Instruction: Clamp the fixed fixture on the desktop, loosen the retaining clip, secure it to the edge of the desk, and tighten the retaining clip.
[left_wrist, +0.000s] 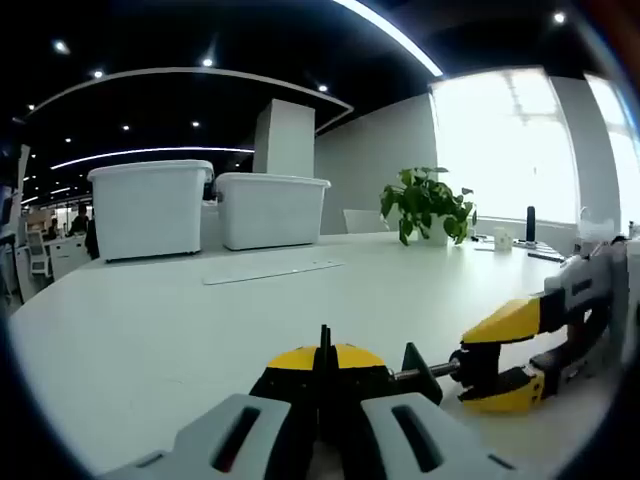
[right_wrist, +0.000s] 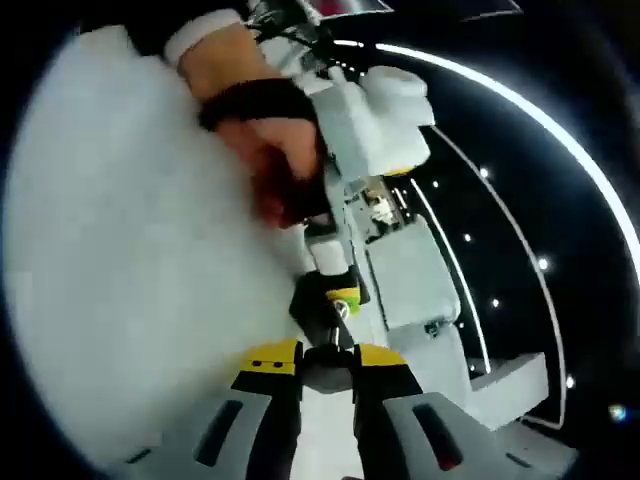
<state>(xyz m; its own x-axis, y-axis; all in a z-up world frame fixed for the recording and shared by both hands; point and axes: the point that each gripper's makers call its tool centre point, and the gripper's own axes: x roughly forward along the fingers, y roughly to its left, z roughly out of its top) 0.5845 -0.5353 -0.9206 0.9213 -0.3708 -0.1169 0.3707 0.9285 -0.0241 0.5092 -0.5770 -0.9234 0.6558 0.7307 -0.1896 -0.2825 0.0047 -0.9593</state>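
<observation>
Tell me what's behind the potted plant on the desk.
Behind the green potted plant on the white desk: a grey wall and a bright window. The leaves cover its pot and whatever sits directly behind it.

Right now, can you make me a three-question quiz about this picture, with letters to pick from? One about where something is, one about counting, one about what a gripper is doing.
1. Where does the leafy green potted plant stand?
A. on the white table
B. on the floor
C. on top of a bin

2. How many white plastic storage bins sit on the table?
A. one
B. two
C. four

3. What is the left gripper doing?
A. gaping wide open over nothing
B. lying flat beside the plant
C. closed around the yellow-and-black clamp

Answers: 1 A, its pot area rests at the table's far side. 2 B, two bins stand side by side. 3 C, its jaws pinch the clamp's body.
</observation>
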